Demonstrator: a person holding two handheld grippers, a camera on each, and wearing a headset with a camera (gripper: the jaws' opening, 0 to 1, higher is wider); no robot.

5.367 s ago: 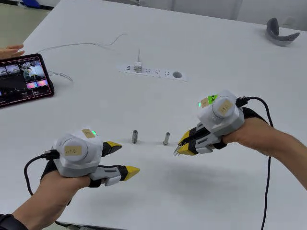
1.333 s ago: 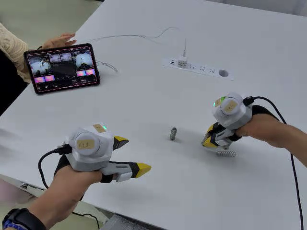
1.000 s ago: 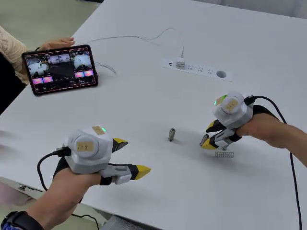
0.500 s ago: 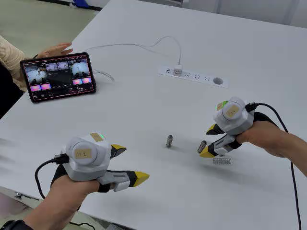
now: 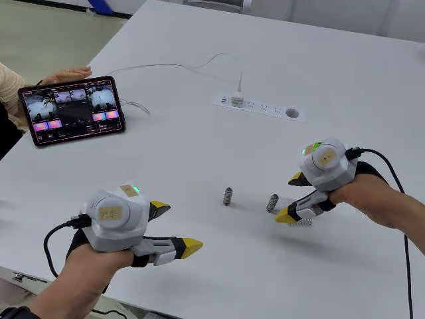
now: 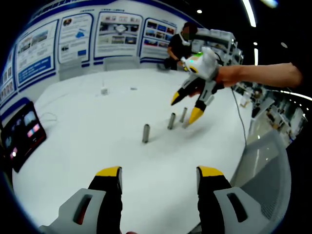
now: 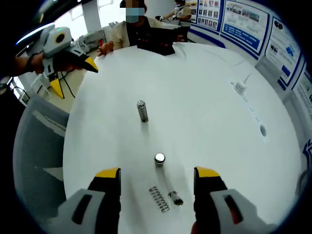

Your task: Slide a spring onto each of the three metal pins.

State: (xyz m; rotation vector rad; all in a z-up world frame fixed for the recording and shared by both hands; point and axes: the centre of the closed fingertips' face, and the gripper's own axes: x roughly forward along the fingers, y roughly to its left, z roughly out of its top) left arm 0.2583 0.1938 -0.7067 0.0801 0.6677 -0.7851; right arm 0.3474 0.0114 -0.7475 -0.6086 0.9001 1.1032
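Note:
Two upright pins stand mid-table: one point(image 5: 228, 195) wears a spring, and the other point(image 5: 271, 203) also looks coiled. In the right gripper view the sprung pin point(image 7: 142, 111) is farther off and the nearer pin point(image 7: 159, 158) shows its round top. A loose spring point(image 7: 159, 199) lies beside a third small pin point(image 7: 174, 198). That spring point(image 5: 302, 222) lies by the lower finger of my right gripper point(image 5: 290, 197), which is open with nothing held. My left gripper point(image 5: 174, 227) hovers open at the near left. From it I see three pins point(image 6: 171, 121) in a row and the right gripper point(image 6: 185, 107) above them.
A tablet point(image 5: 70, 109) lies at the far left with a person's hand point(image 5: 66, 73) behind it. A white power strip point(image 5: 259, 106) with a cable sits at the back. The table's near edge runs under my left hand. A grey chair point(image 7: 39, 146) stands beside the table.
The right gripper has opened and drawn back from the second pin, which now stands free. The loose spring stays on the table. The left gripper holds its place while the head camera has shifted.

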